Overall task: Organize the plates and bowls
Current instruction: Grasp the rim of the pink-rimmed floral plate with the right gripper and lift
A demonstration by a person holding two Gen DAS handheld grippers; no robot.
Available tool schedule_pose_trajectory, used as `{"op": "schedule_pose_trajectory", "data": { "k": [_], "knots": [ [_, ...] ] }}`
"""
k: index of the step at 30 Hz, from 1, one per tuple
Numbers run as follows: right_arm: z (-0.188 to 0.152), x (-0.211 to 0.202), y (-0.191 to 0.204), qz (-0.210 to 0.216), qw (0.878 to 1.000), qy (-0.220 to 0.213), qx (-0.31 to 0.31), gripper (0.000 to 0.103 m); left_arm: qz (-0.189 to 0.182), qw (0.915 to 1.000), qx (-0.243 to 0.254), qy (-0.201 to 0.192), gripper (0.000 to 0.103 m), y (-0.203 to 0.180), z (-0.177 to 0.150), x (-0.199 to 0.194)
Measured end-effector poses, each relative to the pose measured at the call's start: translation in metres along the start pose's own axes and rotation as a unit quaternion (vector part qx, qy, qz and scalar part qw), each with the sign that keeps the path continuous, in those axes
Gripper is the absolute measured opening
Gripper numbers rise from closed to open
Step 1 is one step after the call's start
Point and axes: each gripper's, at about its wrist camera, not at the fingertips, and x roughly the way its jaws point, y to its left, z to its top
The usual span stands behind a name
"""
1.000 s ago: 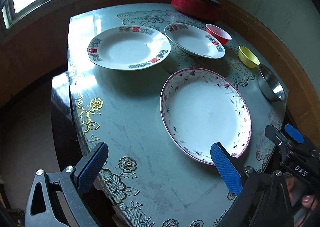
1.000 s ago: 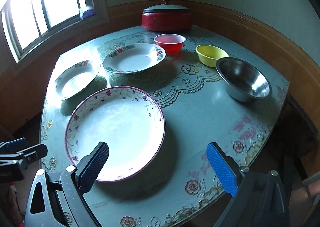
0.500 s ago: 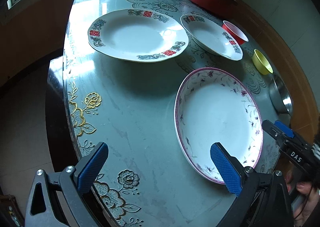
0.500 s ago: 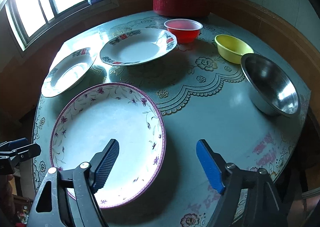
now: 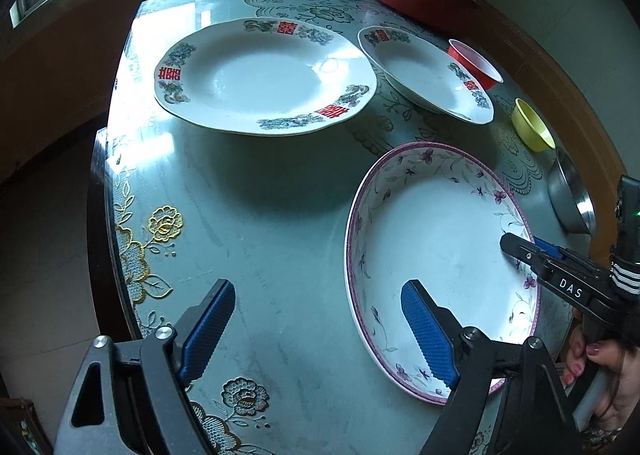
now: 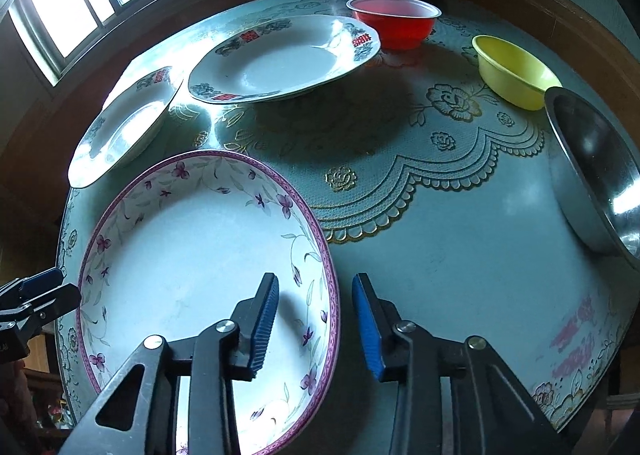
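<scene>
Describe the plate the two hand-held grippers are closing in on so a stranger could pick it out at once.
On the round table under the window, look at the near edge, in front of two other white plates. The flowered plate lies there, with the right hand-held gripper straddling its rim, jaws closing. Its purple rim band and small purple flowers set it apart; its neighbours carry red characters.

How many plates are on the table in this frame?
3. The purple-rimmed floral plate lies nearest, at the table edge. One red-character plate sits further back beside the red bowl; the other sits toward the window side. None seem hidden.
</scene>
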Motion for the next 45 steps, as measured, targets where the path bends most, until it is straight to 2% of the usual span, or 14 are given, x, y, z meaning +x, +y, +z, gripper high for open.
{"op": "schedule_pose_trajectory", "data": {
  "k": [2, 7, 8, 11, 15, 23, 36, 45],
  "knots": [
    [0.001, 0.001, 0.002, 0.003, 1.000, 0.002, -0.008, 0.028, 0.001, 0.9999, 0.012, -0.004, 0.076, -0.004, 0.001, 0.002],
    [0.002, 0.001, 0.003, 0.006, 1.000, 0.004, -0.015, 0.026, 0.001, 0.9993, 0.037, -0.003, 0.068, -0.014, 0.003, 0.010],
    [0.002, 0.001, 0.003, 0.007, 1.000, 0.005, -0.017, 0.026, -0.001, 0.9992, 0.041, 0.000, 0.062, -0.016, 0.003, 0.013],
    [0.001, -0.001, 0.003, 0.007, 1.000, 0.007, -0.021, 0.024, -0.007, 0.9985, 0.051, 0.016, 0.031, -0.020, 0.003, 0.023],
    [-0.001, -0.002, -0.003, 0.020, 1.000, 0.012, -0.010, 0.020, -0.020, 0.9977, 0.063, 0.011, 0.023, -0.026, 0.004, 0.026],
    [-0.012, -0.011, -0.017, 0.029, 1.000, 0.010, 0.004, 0.015, -0.016, 0.9972, 0.072, 0.007, 0.023, -0.036, 0.001, 0.025],
    [-0.021, -0.026, -0.064, 0.012, 0.999, 0.004, 0.043, 0.015, -0.022, 0.9945, 0.099, 0.026, 0.023, -0.083, -0.006, 0.029],
    [-0.024, -0.030, -0.075, 0.010, 0.998, 0.000, 0.056, 0.015, -0.021, 0.9943, 0.100, 0.030, 0.024, -0.092, -0.004, 0.035]
  ]
}}
